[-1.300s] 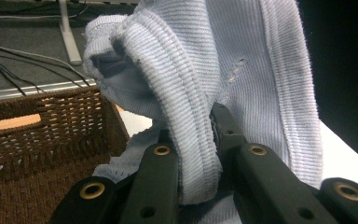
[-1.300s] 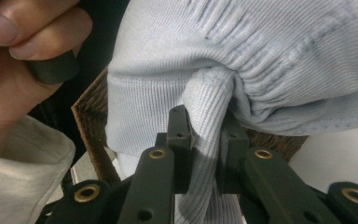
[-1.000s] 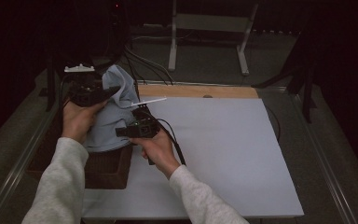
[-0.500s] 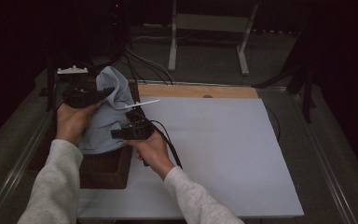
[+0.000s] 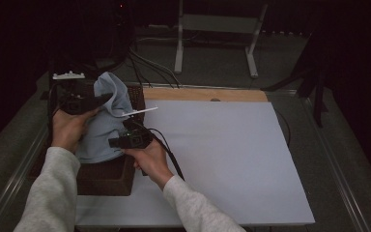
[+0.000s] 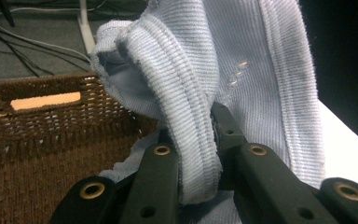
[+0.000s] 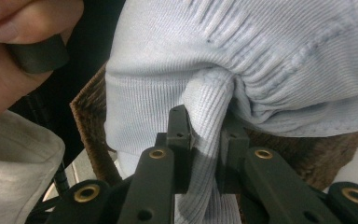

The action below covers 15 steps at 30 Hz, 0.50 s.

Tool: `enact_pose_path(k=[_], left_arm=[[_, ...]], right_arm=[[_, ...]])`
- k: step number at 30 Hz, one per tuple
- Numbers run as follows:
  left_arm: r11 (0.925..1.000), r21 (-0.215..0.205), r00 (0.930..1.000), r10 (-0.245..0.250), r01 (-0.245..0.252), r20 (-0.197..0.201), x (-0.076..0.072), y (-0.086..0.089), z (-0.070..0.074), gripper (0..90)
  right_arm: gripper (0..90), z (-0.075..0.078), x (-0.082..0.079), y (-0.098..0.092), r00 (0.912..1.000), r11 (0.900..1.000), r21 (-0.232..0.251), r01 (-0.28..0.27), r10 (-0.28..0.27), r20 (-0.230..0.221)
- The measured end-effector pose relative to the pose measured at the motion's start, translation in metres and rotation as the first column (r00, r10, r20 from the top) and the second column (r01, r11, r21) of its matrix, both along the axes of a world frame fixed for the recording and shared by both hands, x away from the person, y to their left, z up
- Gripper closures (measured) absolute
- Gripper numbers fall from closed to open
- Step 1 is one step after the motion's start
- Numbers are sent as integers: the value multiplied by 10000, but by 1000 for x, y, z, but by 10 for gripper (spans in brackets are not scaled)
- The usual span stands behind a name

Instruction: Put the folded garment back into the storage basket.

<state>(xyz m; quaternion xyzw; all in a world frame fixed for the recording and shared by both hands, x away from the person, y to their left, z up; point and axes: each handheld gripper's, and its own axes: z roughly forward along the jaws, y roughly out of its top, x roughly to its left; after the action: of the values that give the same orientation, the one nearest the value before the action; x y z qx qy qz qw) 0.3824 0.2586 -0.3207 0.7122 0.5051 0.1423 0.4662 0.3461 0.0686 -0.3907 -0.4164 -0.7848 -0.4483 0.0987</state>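
High view: both the left gripper [image 5: 101,100] and right gripper [image 5: 115,142] pinch the blue garment [image 5: 101,130], lifted half out of the basket [image 5: 101,176] at left; the white board [image 5: 222,154] awaits it.

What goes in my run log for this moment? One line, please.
left gripper: shut on blue garment | right gripper: shut on blue garment | garment: held over wicker basket | table: white

The white board [image 5: 222,154] is lying bare right of the basket [image 5: 104,176], giving wide room for a hand. The basket's walls and the cloth [image 5: 104,130] hanging over it are blocking the left side. Cables [image 5: 140,63] and a stand [image 5: 212,29] are crowding the far edge.
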Motion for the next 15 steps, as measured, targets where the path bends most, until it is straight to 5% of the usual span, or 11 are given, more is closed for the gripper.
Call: enact_pose_path(k=[15], left_arm=[[10000, 69, 10000, 39, -39, -4, -4, 10, -3, 828]], right_arm=[[793, -7, -4, 14, 10000, 9999, -99, -54, 53, -84]])
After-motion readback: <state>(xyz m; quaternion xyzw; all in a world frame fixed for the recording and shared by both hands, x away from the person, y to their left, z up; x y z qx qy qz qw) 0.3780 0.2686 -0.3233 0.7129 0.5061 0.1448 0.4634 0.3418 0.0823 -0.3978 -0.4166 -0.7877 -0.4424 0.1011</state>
